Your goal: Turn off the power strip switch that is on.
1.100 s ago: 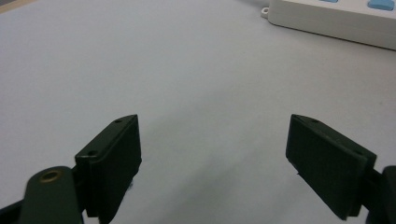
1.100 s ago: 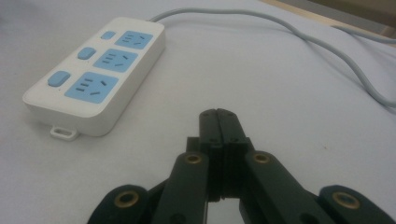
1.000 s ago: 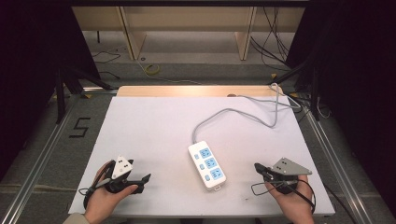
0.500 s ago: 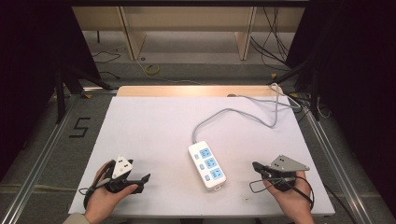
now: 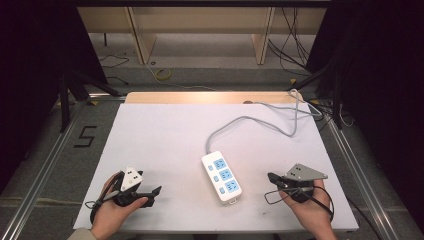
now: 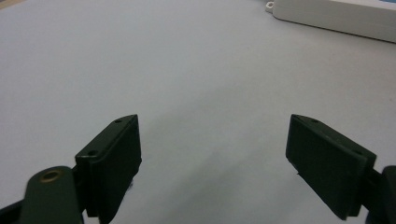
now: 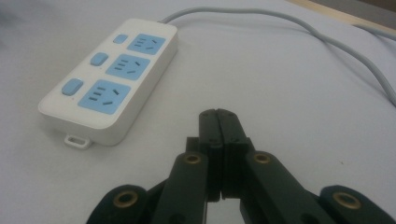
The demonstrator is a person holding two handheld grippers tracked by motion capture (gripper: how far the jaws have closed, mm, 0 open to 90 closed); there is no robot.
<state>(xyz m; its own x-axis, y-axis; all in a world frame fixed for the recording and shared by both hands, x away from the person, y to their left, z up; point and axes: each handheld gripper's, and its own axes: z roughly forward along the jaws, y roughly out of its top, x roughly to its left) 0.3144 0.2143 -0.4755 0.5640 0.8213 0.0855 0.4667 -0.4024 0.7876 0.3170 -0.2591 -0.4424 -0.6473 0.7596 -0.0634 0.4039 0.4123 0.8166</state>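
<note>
We are just at the start here. The power strip (image 5: 221, 177) lies flat on the white table (image 5: 165, 140), and nothing is touching it yet. Its three blue sockets are empty, and its grey cord (image 5: 260, 120) snakes away from its far end toward the back edge of the table.

Our left gripper (image 5: 150, 194) rests on the table well to the left of the power strip. Its fingers (image 6: 112, 158) stand wide apart with nothing between them.

Our right gripper (image 5: 270, 177) sits near the power strip, on its right side, and points at it. Its fingers (image 7: 211, 126) are pressed tight together and hold nothing.

So we think no work on the power strip is done yet. We would need to reach it, maybe to press a switch or to move it. All of that is left to do.
</note>
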